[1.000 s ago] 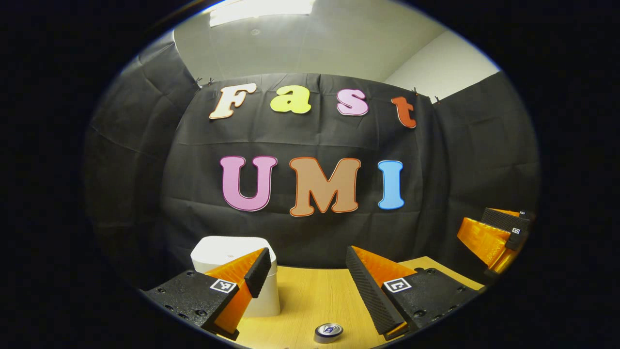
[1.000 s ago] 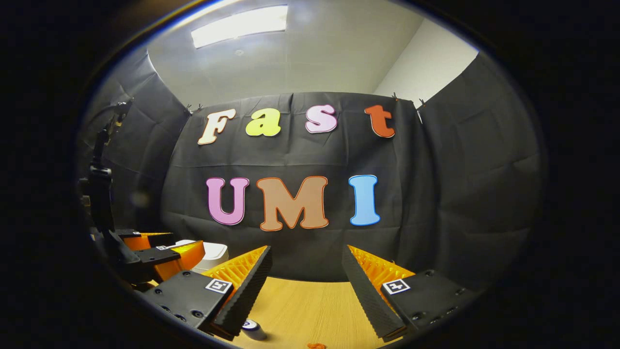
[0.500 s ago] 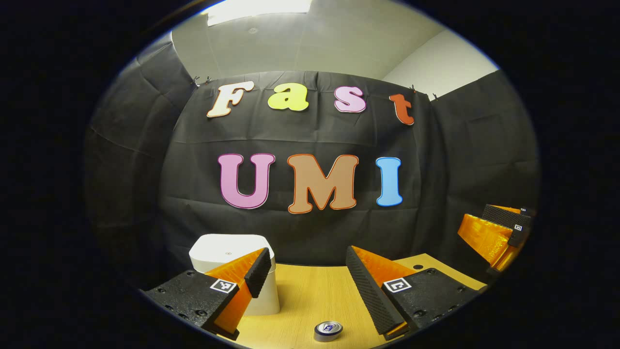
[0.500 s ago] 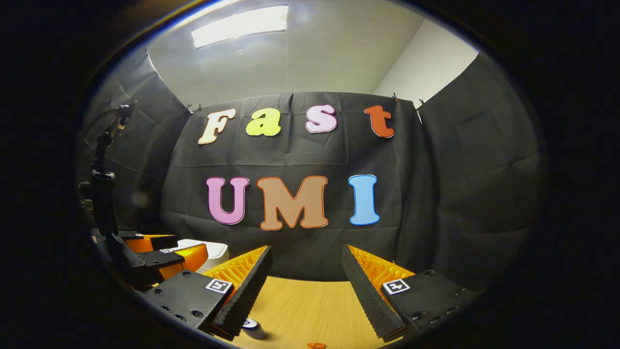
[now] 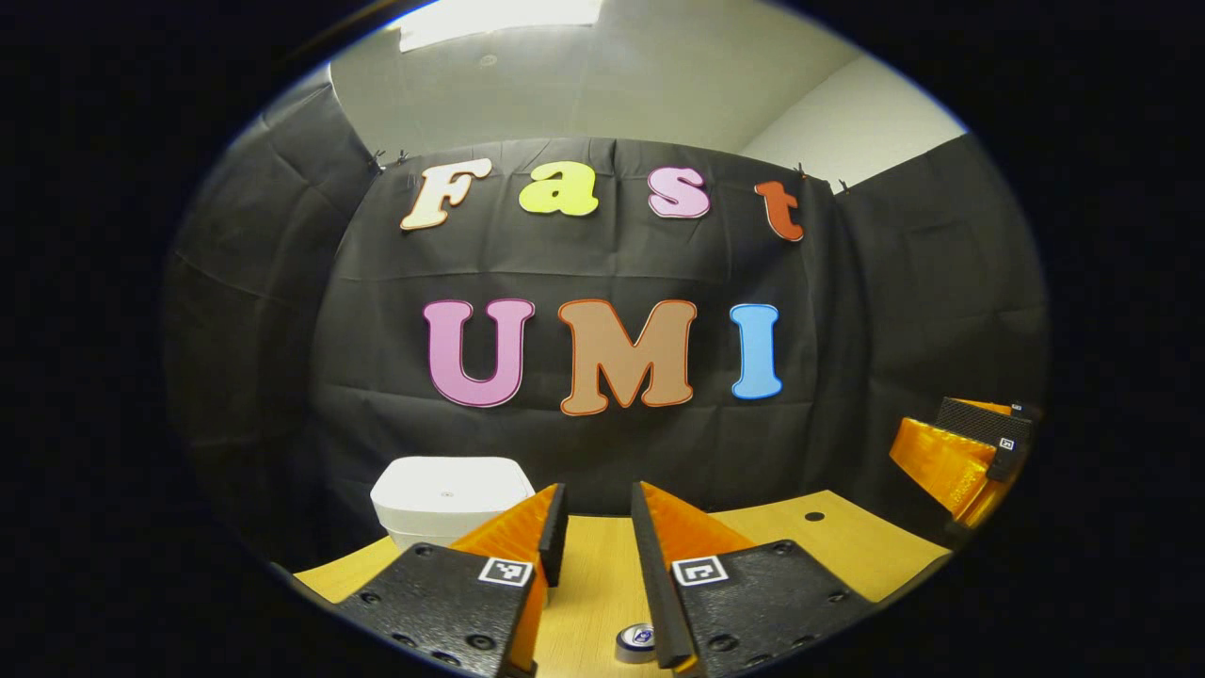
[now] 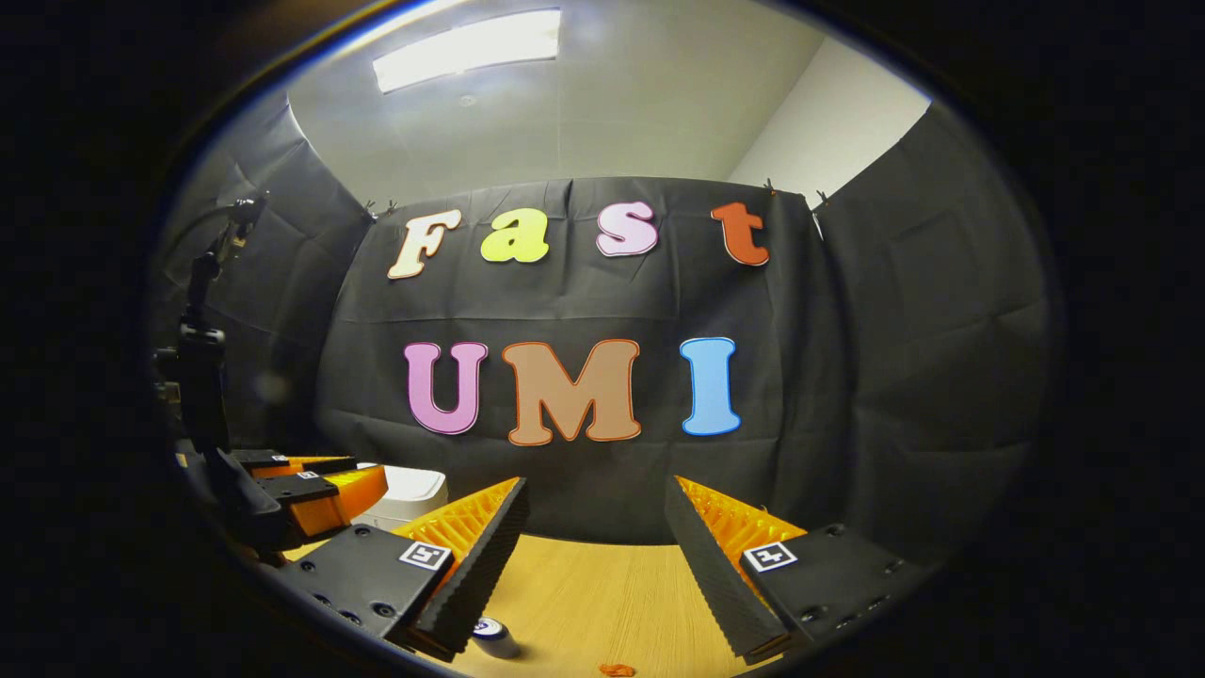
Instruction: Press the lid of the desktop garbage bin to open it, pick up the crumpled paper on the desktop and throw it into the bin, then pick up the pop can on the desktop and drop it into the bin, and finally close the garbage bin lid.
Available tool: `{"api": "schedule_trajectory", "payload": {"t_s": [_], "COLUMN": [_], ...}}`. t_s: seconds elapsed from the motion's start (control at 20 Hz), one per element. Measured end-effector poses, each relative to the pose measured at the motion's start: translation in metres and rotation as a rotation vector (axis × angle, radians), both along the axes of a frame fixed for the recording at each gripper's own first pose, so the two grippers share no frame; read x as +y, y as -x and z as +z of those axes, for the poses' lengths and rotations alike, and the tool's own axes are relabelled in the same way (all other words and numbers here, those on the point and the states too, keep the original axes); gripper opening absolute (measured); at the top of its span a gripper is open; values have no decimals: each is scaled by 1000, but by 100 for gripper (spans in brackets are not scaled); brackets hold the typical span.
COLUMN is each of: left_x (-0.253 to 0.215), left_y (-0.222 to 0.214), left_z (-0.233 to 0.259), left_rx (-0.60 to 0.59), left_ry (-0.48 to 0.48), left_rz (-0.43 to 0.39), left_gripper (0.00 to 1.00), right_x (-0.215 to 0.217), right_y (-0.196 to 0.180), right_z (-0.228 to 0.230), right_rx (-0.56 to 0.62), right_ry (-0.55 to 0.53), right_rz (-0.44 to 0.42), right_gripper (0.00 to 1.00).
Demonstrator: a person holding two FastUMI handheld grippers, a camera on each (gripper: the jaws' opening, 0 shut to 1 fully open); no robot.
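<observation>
Table holds one bin and one can.

The left claw's fingers hid most of the bin's front and part of the pop can. In the right gripper view, the can and an orange scrap were cut off at the bottom edge.

Wooden table, ceiling light, orange scrap
</observation>
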State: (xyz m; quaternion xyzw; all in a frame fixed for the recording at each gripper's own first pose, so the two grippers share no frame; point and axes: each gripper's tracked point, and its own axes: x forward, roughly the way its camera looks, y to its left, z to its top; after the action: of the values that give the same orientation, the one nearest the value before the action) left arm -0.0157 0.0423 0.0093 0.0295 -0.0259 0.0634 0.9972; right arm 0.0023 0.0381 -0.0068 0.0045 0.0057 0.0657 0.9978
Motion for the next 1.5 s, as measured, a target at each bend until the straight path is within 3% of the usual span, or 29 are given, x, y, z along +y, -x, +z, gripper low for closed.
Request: {"api": "schedule_trajectory", "payload": {"t_s": [0.3,0.65,1.15,1.5], "left_x": [4,43,126,193], "left_y": [-7,-11,-60,-101], "left_z": [-14,2,14,-33], "left_rx": [60,28,71,195], "left_ry": [42,10,-18,84], "left_rz": [-26,68,167,265], "left_gripper": [0,0,0,0], "right_x": [1,7,-1,-14], "right_y": [0,-1,1,5], "right_z": [0,-1,-2,-10], "right_rx": [-2,2,3,31], "right_ry": [9,22,25,28], "right_rz": [7,21,-3,-48], "right_gripper": [96,96,96,96]}}
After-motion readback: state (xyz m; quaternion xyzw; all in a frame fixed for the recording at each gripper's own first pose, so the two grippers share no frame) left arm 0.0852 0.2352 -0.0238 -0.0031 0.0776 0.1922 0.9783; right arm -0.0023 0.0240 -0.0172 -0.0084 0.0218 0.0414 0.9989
